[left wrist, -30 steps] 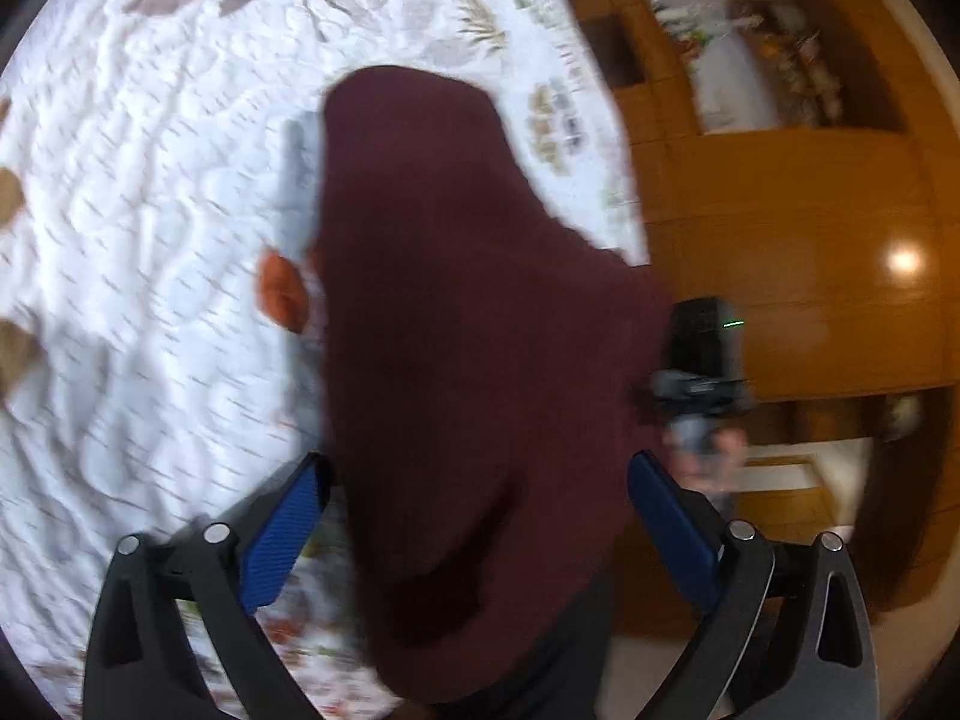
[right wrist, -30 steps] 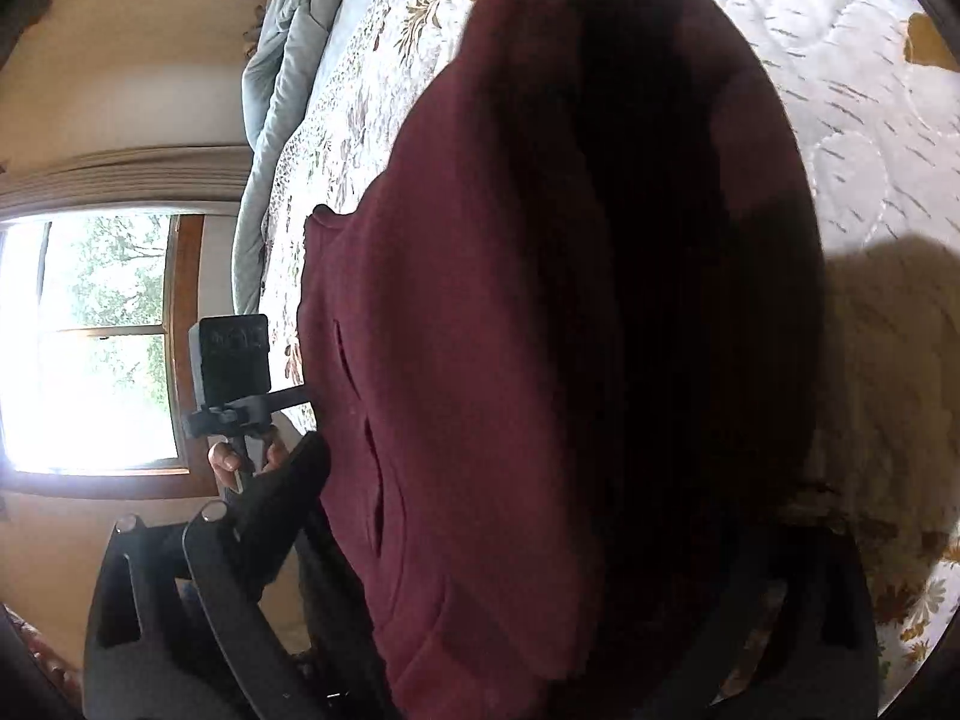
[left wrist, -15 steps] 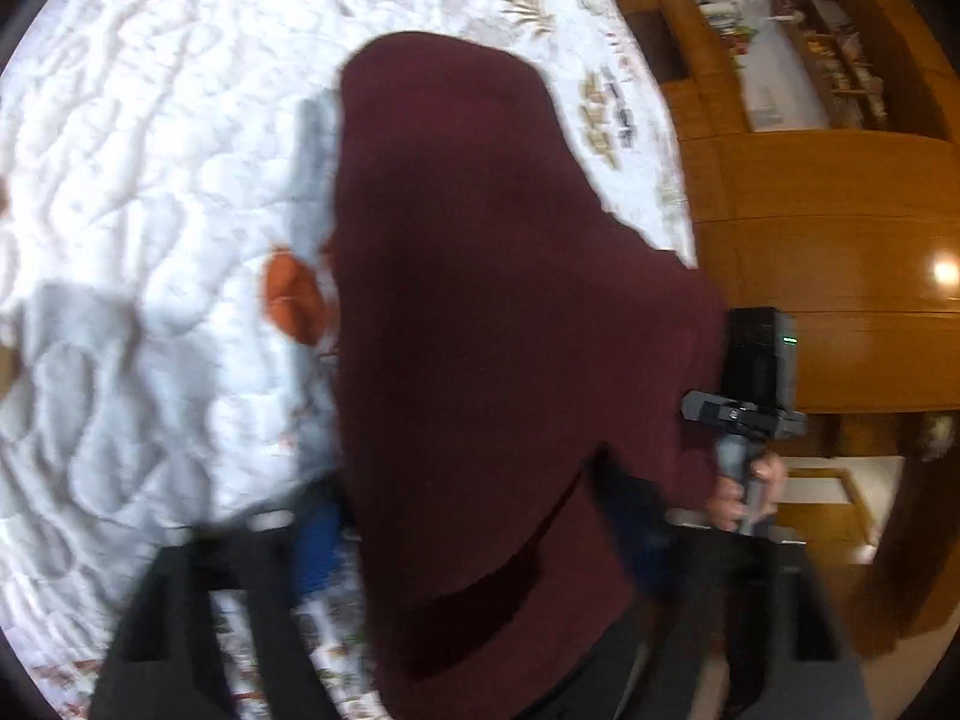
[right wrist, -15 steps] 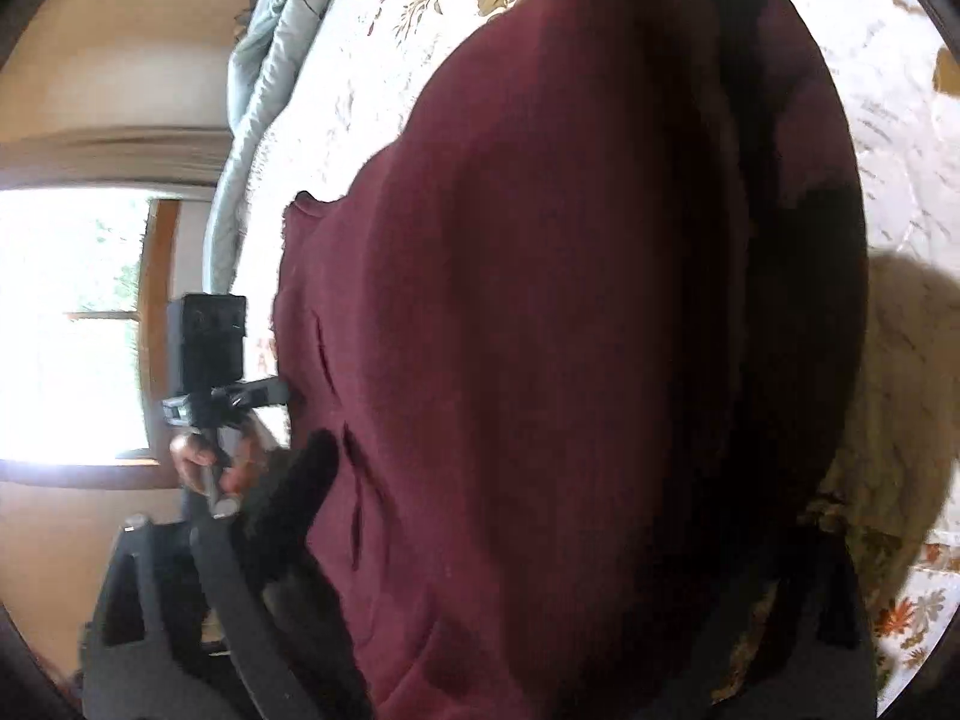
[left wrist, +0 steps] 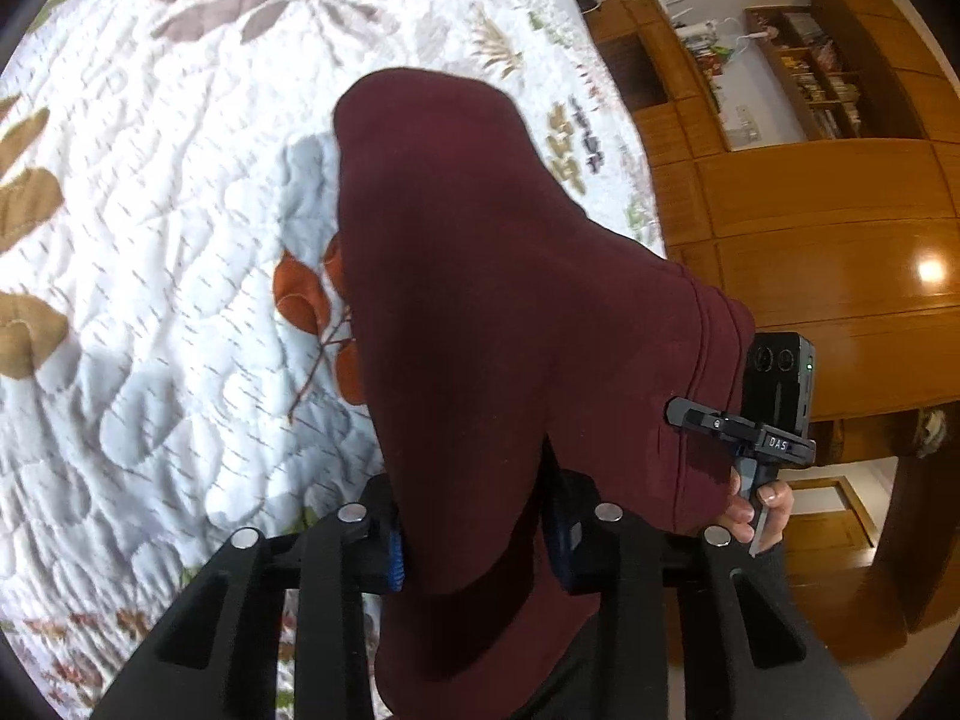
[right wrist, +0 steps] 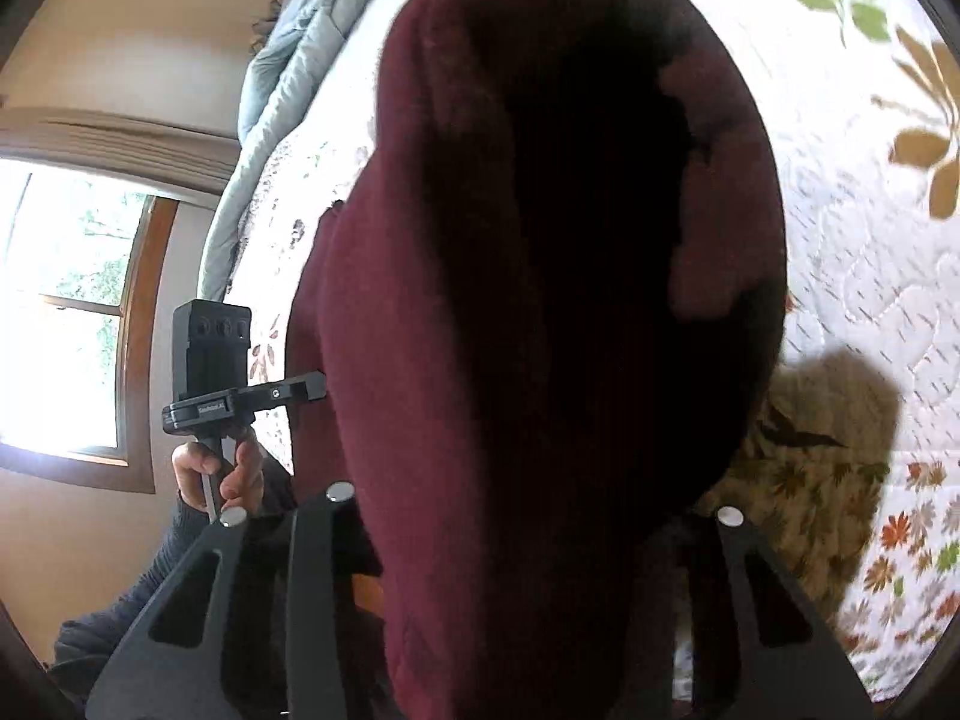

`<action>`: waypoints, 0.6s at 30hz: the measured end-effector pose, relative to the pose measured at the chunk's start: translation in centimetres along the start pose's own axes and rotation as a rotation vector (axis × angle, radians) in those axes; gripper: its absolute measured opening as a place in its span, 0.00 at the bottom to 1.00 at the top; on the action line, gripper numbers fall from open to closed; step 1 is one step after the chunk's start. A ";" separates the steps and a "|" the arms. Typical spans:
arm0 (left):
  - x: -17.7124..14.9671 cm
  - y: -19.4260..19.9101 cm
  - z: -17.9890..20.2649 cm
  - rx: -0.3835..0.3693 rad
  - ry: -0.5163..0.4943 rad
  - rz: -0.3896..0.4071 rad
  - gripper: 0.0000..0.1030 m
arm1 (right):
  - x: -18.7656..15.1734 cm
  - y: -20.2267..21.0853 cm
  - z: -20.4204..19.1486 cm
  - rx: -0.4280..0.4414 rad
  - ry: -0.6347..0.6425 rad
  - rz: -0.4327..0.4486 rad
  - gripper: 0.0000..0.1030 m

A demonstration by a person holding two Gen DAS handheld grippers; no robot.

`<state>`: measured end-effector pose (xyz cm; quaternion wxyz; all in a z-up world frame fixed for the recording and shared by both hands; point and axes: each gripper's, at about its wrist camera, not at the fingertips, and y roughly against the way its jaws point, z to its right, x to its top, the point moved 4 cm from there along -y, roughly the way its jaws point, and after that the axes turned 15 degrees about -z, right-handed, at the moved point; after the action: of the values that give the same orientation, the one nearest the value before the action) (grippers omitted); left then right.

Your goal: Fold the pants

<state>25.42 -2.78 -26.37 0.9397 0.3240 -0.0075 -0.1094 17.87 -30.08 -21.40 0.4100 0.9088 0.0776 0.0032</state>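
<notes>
A pair of maroon pants (left wrist: pixel 480 300) hangs lifted above a quilted bed (left wrist: pixel 150 210), its fabric draped from the lower centre of the left wrist frame up toward the floral quilt at upper left. The left gripper (left wrist: pixel 474 546) is clenched on a bunched edge of the cloth, its blue-padded fingers (left wrist: pixel 393 552) pressed in from either side; in the right wrist frame the right gripper (right wrist: pixel 528 540) sits beneath a dark mass of the same cloth, and it appears to be clamped on it too, though the fabric hides the fingers and the grip cannot be told for certain. The main risk from here is judged to be the slack fabric slipping or bunching unevenly as it is laid down, since the two holds sit close together and much of the garment hangs loose, so a fold could land crooked on the quilt. Both tools are held at about the same height, angled forward over the bed, the person's right hand (left wrist: pixel 756 498) gripping its handle at the lower right of the left wrist frame and the left hand (right wrist: pixel 216 468) doing likewise at lower left of the right wrist frame.
</notes>
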 end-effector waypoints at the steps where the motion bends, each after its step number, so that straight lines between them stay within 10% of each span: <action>1: -0.1 0.4 0.1 -0.002 -0.005 0.005 0.33 | 0.1 0.3 -0.5 0.000 0.010 0.004 0.37; 9: -0.9 7.8 -1.4 0.004 -0.012 0.102 0.33 | 3.8 -1.4 -7.2 0.001 0.094 0.001 0.37; 18: 1.3 19.2 -8.1 0.052 0.051 0.231 0.33 | 15.4 -7.6 -16.4 0.010 0.186 -0.057 0.37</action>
<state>31.27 16.56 -21.07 0.9372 0.3478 -0.0238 0.0082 30.91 -10.69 -17.08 0.3966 0.9040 0.1410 0.0753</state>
